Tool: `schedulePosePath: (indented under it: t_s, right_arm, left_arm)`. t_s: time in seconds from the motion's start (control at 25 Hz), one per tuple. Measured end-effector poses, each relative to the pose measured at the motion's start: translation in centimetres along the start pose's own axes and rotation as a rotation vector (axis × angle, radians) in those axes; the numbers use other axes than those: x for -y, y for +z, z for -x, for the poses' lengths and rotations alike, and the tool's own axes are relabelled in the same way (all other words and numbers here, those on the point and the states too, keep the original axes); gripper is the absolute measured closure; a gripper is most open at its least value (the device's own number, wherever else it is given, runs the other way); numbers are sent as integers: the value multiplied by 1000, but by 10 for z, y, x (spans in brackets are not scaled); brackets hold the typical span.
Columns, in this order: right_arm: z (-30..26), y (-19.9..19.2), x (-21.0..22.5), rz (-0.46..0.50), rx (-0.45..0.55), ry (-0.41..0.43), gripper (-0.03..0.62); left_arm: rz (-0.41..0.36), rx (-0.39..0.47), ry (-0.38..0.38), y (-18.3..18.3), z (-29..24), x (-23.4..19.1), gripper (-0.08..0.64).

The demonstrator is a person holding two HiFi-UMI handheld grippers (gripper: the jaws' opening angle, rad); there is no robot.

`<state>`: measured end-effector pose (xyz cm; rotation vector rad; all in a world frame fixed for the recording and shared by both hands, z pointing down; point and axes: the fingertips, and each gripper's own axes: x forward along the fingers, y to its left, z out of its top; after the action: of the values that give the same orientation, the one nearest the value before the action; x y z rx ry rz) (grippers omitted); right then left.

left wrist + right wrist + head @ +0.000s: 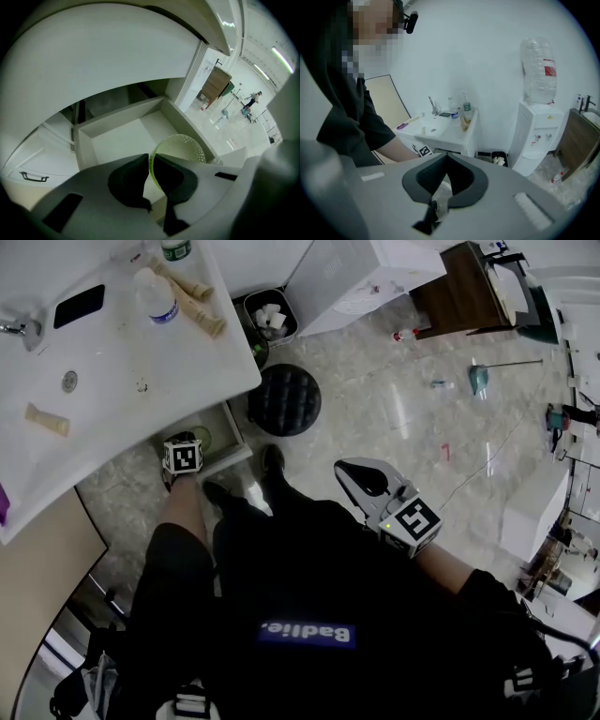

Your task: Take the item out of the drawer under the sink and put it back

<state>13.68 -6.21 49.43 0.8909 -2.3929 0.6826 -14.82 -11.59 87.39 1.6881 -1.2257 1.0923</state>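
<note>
The green perforated bowl point(183, 148) is at the front corner of the open drawer point(119, 135) under the sink point(103, 352), its rim clamped in the left claw point(151, 165). It looks like thin, light plastic, probably a bit springy and slick, so the rim is the right hold; squeeze gently. Whether it touches the drawer floor, I can't tell. The right claw point(446, 159) hangs back, tips together, empty.
</note>
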Motion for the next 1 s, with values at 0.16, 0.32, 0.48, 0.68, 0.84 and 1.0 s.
schedulePosePath:
  t_s: [0.16, 0.32, 0.48, 0.68, 0.84, 1.0]
  right_arm:
    - [2, -2, 2, 16, -10, 8, 597]
    - [2, 2, -2, 18, -5, 25, 597]
    - [2, 9, -10, 26, 15, 45, 597]
    - [2, 26, -32, 89, 46, 92, 597]
    - [1, 39, -54, 98, 102, 129, 597]
    - [-1, 56, -86, 134, 149, 185, 597]
  left_arm:
    - [33, -15, -26, -2, -1, 4, 535]
    - [38, -46, -51, -6, 1, 6, 526]
    - [31, -39, -48, -7, 18, 3, 495]
    - [55, 52, -45, -5, 64, 6, 494]
    - [34, 186, -71, 7, 116, 17, 494]
    - [-12, 257, -110, 3, 161, 30, 494]
